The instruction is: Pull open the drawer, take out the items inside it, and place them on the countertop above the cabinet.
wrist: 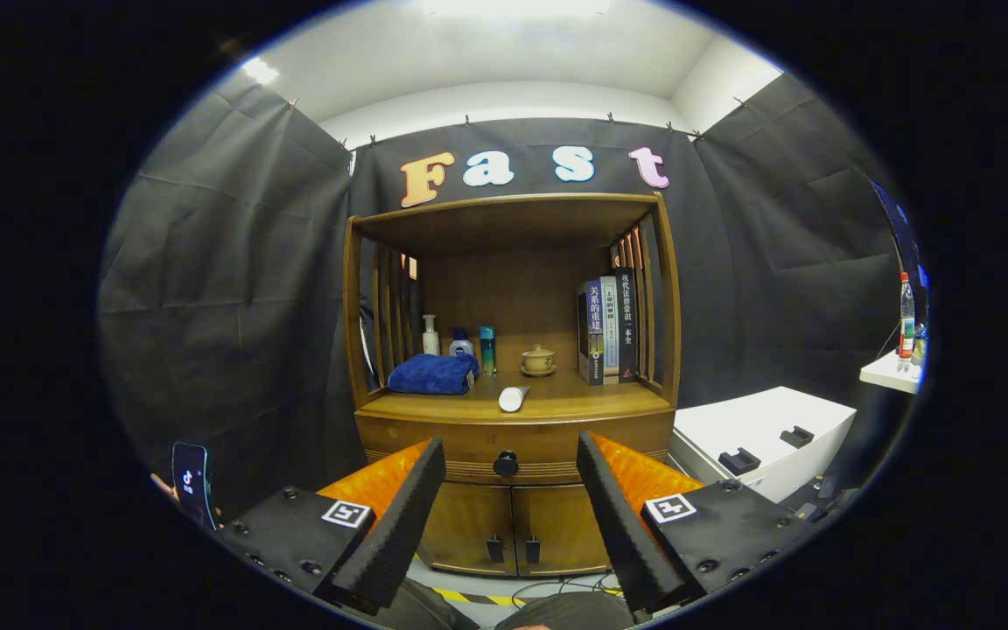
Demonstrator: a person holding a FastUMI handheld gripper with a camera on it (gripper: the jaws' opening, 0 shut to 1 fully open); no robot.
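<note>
Gripper held with fingers spread wide apart, nothing between them. Beyond the fingers, well apart: brown wooden cabinet with closed wooden drawer, its round black knob seen between the fingertips. On the wooden countertop: folded blue towel, lying white cylinder, small ceramic lidded cup, upright row of books.

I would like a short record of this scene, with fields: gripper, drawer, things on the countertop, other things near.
gripper: gripper open, holding nothing, fingers either side of the drawer knob, short of it
drawer: drawer shut
countertop: blue towel, three bottles, lidded cup, books, white roll lying near the front edge
nearby: white box beside the cabinet
</note>
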